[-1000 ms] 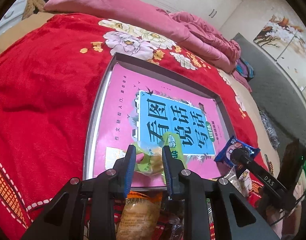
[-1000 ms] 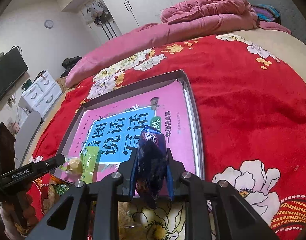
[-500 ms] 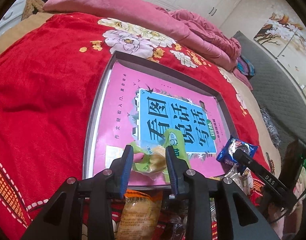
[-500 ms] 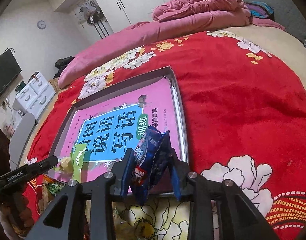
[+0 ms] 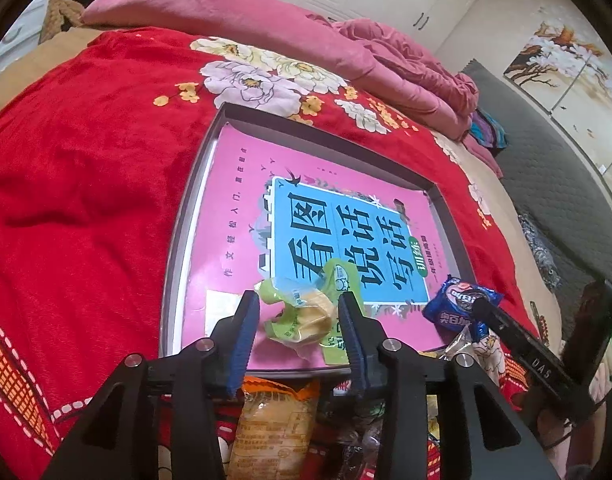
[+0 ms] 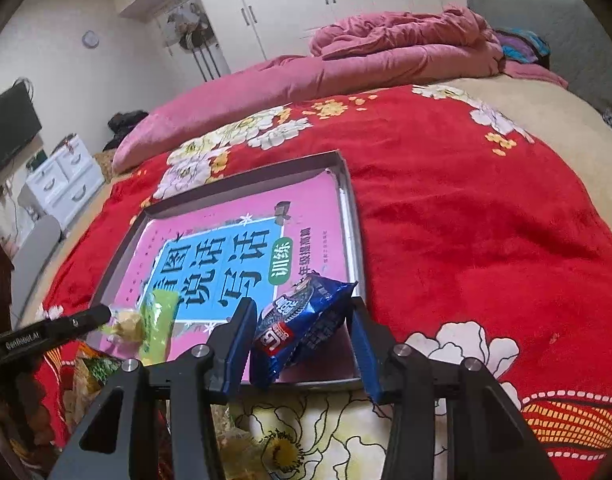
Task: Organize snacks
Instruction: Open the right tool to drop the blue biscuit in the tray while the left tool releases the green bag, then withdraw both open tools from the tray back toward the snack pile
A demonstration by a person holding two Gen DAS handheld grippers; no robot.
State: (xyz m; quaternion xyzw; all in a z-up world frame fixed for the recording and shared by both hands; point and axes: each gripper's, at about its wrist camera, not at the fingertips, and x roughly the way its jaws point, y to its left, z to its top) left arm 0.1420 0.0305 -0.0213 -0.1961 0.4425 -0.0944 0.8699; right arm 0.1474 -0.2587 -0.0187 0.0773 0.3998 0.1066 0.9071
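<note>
On the red flowered blanket [image 5: 86, 208] a shallow grey metal tray [image 5: 186, 216] is seen, lined with a pink book cover bearing a blue title panel [image 5: 338, 236]. Near the tray's near left corner a crumpled green-and-clear wrapper with a yellow cake inside [image 5: 306, 312] lies between the blue pads of the left gripper [image 5: 300, 316]; its jaws have just been opening and a gap is now visible on both sides, whereas a second ago the packet was pinched. Below the tray's near edge an orange-topped packet [image 5: 274, 416] is cut off by the fingers. At the near right corner a blue Oreo packet [image 6: 302, 324] leans loosely between the parted jaws of the right gripper [image 6: 300, 340], no longer squeezed upright.
</note>
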